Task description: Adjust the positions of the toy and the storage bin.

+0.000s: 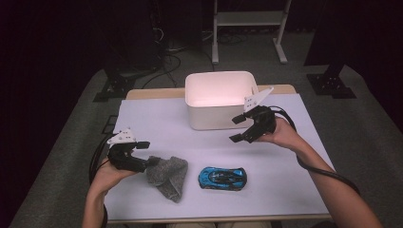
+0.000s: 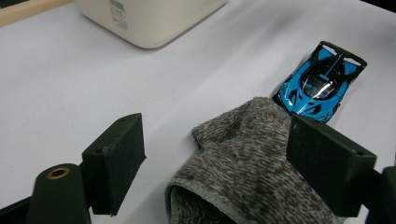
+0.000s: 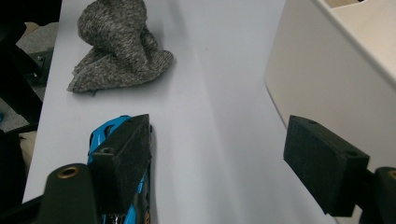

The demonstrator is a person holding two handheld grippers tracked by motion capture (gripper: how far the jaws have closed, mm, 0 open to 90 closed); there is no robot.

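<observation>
Grey sock lying between the jaws of the left tool, jaws standing wide.

The grey sock (image 2: 243,163) is lying crumpled on the white counter (image 2: 70,79), nearest the left tool (image 2: 212,163), whose jaws are standing wide apart either side of it; the pads are not pressing on the cloth, so nothing is being gripped. The blue toy car (image 2: 321,84) is sitting just beyond the sock, nose toward it, touching or nearly so. In the high view the right tool (image 1: 244,128) is hovering above the counter in front of the white bin (image 1: 216,114), jaws spread wide and holding nothing. The bin is standing at the far side of the counter, well apart from sock and car.
</observation>
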